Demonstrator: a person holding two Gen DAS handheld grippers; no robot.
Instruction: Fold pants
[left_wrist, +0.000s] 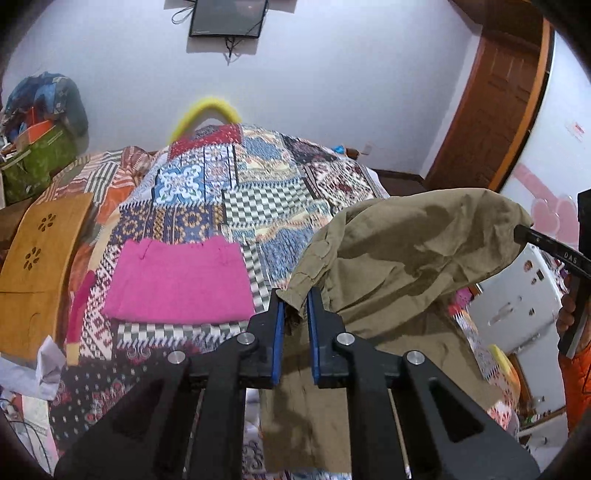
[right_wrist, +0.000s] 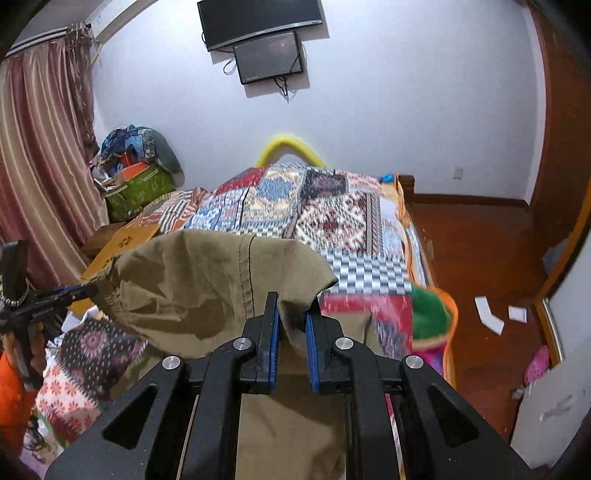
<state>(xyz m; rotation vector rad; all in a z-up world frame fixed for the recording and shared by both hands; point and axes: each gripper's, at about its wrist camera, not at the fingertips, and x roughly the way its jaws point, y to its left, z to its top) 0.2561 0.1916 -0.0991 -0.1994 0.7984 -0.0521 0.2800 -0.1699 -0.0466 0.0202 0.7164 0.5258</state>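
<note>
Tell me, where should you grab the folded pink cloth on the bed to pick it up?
Probably the near folded edge of the pink cloth, coming in from the front, low along the quilt. It lies flat, and that edge looks thickest, giving the pads something to pinch.

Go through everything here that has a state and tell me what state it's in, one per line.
Left gripper: shut on the khaki pants.
Right gripper: shut on the khaki pants.
Khaki pants: lifted, hanging between both grippers.
Pink garment: folded, flat on the patchwork bedspread.
Wall screen: off.
</note>
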